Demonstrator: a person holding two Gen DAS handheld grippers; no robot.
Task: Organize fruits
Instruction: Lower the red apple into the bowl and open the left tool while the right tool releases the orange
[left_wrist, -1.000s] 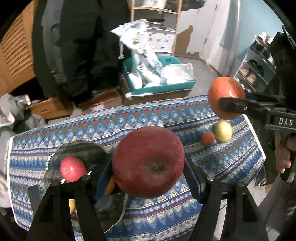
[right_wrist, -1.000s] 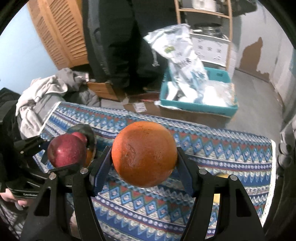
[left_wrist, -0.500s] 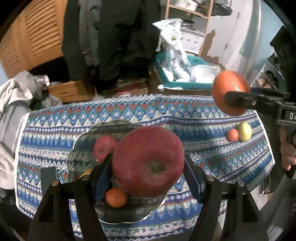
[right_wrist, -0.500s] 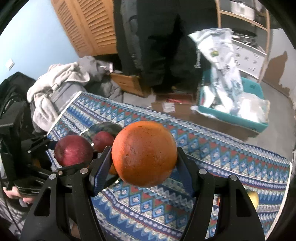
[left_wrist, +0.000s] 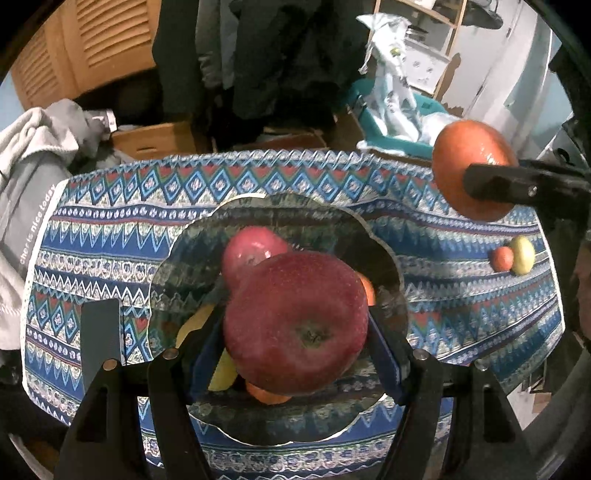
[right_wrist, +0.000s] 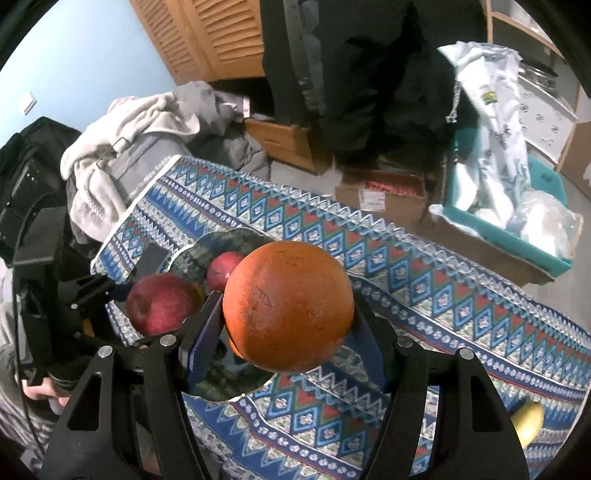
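Left claw (left_wrist: 295, 332) clamps a dark red apple (left_wrist: 295, 321) directly above the glass fruit plate (left_wrist: 384, 258), nearer to it than the right. Right claw (right_wrist: 288, 317) grips an orange (right_wrist: 288, 306), hanging beyond the plate's rim toward the worktop's (right_wrist: 424, 288) loose fruits.

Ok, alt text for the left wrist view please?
The left gripper holds a red apple over a glass plate of fruit on a patterned tablecloth. At right, the right gripper holds an orange.
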